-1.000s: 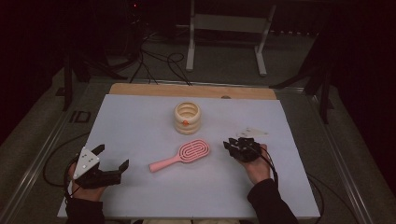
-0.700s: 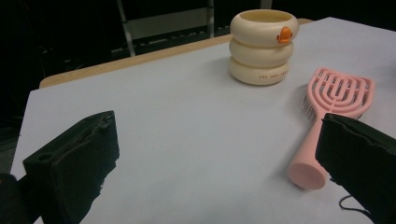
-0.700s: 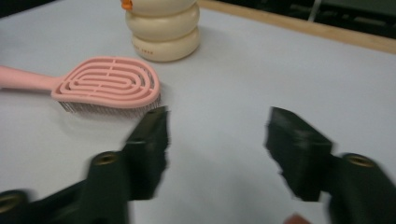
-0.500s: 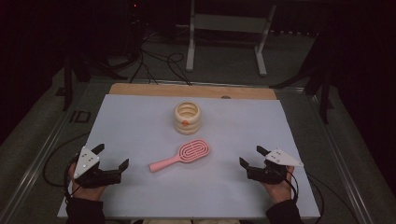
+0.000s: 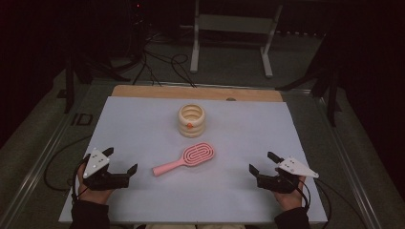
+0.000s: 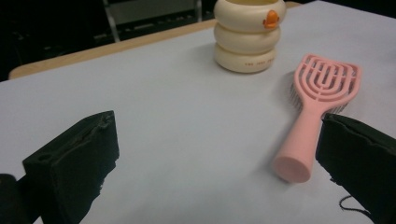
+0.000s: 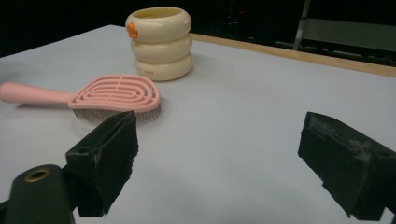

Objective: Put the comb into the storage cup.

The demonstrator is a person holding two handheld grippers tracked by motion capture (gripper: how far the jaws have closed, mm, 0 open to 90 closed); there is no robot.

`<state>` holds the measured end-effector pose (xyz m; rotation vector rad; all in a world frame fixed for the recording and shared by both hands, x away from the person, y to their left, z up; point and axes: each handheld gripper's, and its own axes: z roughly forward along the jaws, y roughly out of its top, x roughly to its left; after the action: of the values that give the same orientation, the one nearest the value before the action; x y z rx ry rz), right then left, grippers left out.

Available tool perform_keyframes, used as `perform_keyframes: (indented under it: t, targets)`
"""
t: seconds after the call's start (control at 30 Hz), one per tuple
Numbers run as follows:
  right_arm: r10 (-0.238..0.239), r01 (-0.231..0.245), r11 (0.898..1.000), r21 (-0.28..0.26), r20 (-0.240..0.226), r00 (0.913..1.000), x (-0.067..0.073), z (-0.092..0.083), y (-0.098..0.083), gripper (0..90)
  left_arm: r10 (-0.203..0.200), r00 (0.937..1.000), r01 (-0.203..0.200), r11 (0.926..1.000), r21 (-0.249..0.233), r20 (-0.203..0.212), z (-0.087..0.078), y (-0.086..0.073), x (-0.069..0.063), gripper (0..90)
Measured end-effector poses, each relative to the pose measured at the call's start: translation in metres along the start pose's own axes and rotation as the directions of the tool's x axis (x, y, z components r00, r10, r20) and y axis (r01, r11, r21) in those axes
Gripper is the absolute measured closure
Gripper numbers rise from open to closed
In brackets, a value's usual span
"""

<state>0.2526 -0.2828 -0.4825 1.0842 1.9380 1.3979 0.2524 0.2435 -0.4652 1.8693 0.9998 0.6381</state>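
Pink brush point(image 5: 185, 160) lies flat mid-counter point(image 5: 143, 119), just in front of cream ringed pot point(image 5: 191, 120). Left hand-held gripper point(image 5: 122, 161) released, empty, left of brush. Right hand-held gripper point(image 5: 261, 162) just opened, empty, right of brush.

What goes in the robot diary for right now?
left gripper: open, empty | right gripper: just opened, empty | pink brush: flat on table, untouched

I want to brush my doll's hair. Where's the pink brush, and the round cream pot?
pink brush point(image 5: 197, 153), high view, on its slotted head.
cream pot point(image 5: 191, 125), high view, on its ringed side wall.
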Motion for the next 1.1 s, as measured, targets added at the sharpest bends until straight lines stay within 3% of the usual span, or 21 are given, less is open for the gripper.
perform_keyframes:
  t: [0.13, 0.17, 0.23, 0.27, 0.3, 0.33, 0.37, 0.5, 0.53, 0.57, 0.6, 0.7, 0.73, 0.77, 0.8, 0.83, 0.9, 0.93, 1.03, 1.1]
  targets:
    - [0.003, -0.003, 1.0, 0.009, 0.007, 1.0, -0.002, -0.001, 0.0, 11.8, 0.056, 0.998, -0.059, 0.9936, 0.096, 0.028, 0.016, 0.018, -0.006, 0.4]
    - [0.003, -0.003, 1.0, 0.009, 0.007, 1.0, -0.002, -0.001, 0.0, 11.8, 0.056, 0.998, -0.059, 0.9936, 0.096, 0.028, 0.016, 0.018, -0.006, 0.4]
    - [0.011, -0.011, 1.0, 0.015, 0.011, 0.9999, -0.004, -0.001, 0.0, 11.9, 0.101, 0.9925, -0.112, 0.9781, 0.175, 0.069, 0.032, 0.035, -0.011, 0.4]
    - [0.011, -0.011, 1.0, 0.017, 0.01, 0.9999, -0.004, -0.001, 0.0, 11.9, 0.101, 0.9925, -0.112, 0.9781, 0.175, 0.069, 0.032, 0.035, -0.011, 0.4]
    - [0.012, -0.012, 1.0, 0.018, 0.01, 0.9999, -0.004, -0.001, 0.0, 11.9, 0.131, 0.9867, -0.15, 0.9614, 0.23, 0.096, 0.043, 0.045, -0.016, 0.4]
    - [0.011, -0.012, 1.0, 0.018, 0.009, 0.9999, -0.004, -0.001, 0.0, 11.9, 0.153, 0.9827, -0.175, 0.9502, 0.257, 0.104, 0.048, 0.049, -0.019, 0.4]
    - [0.011, -0.012, 1.0, 0.018, 0.009, 0.9999, -0.004, -0.001, 0.0, 11.9, 0.153, 0.9827, -0.175, 0.9502, 0.257, 0.104, 0.048, 0.049, -0.019, 0.4]
    - [0.006, -0.006, 1.0, 0.027, 0.004, 1.0, -0.004, -0.001, 0.0, 11.9, 0.204, 0.9648, -0.253, 0.8885, 0.383, 0.166, 0.078, 0.063, -0.033, 0.4]
    - [0.007, -0.007, 1.0, 0.029, 0.005, 1.0, -0.004, -0.001, 0.0, 11.9, 0.204, 0.9633, -0.259, 0.8781, 0.402, 0.174, 0.085, 0.065, -0.035, 0.4]
    - [0.008, -0.008, 1.0, 0.029, 0.004, 1.0, -0.004, -0.001, 0.0, 11.9, 0.204, 0.9633, -0.259, 0.8781, 0.402, 0.174, 0.085, 0.065, -0.035, 0.4]
    - [0.01, -0.01, 1.0, 0.029, 0.003, 1.0, -0.004, -0.001, 0.0, 11.9, 0.212, 0.9581, -0.278, 0.8497, 0.448, 0.193, 0.097, 0.067, -0.04, 0.4]
    - [0.011, -0.011, 0.999, 0.032, 0.004, 0.9999, -0.003, 0.0, 0.0, 12.0, 0.222, 0.9486, -0.309, 0.8045, 0.507, 0.225, 0.113, 0.068, -0.047, 0.5]
    - [0.011, -0.011, 0.999, 0.032, 0.004, 0.9999, -0.003, 0.0, 0.0, 12.0, 0.222, 0.9486, -0.309, 0.8045, 0.507, 0.225, 0.113, 0.068, -0.047, 0.9]
    - [0.011, -0.011, 0.999, 0.034, 0.004, 0.9999, -0.003, 0.0, 0.0, 12.0, 0.218, 0.9463, -0.314, 0.7938, 0.521, 0.239, 0.118, 0.068, -0.05, 0.9]
    - [0.011, -0.011, 0.999, 0.036, 0.004, 0.9999, -0.003, 0.0, -0.001, 12.0, 0.218, 0.9424, -0.325, 0.7733, 0.544, 0.254, 0.127, 0.068, -0.055, 1.2]
    - [0.015, -0.015, 0.999, 0.038, 0.003, 0.9999, -0.004, 0.0, -0.001, 12.1, 0.216, 0.941, -0.328, 0.7677, 0.55, 0.261, 0.129, 0.068, -0.057, 1.3]
    - [0.016, -0.016, 0.999, 0.039, 0.003, 0.9999, -0.004, 0.0, -0.001, 12.1, 0.216, 0.941, -0.328, 0.7677, 0.55, 0.261, 0.129, 0.068, -0.057, 1.4]
    - [0.016, -0.016, 0.999, 0.039, 0.003, 0.9999, -0.004, 0.0, -0.001, 12.1, 0.222, 0.9335, -0.349, 0.7381, 0.577, 0.282, 0.139, 0.068, -0.064, 1.4]
    - [0.014, -0.015, 0.999, 0.04, 0.005, 0.9999, -0.004, 0.0, -0.001, 12.1, 0.217, 0.9262, -0.366, 0.7106, 0.601, 0.309, 0.149, 0.068, -0.074, 1.6]
    - [0.014, -0.015, 0.999, 0.041, 0.006, 0.9999, -0.004, 0.0, -0.001, 12.2, 0.217, 0.923, -0.374, 0.6977, 0.611, 0.318, 0.154, 0.068, -0.078, 3.3]
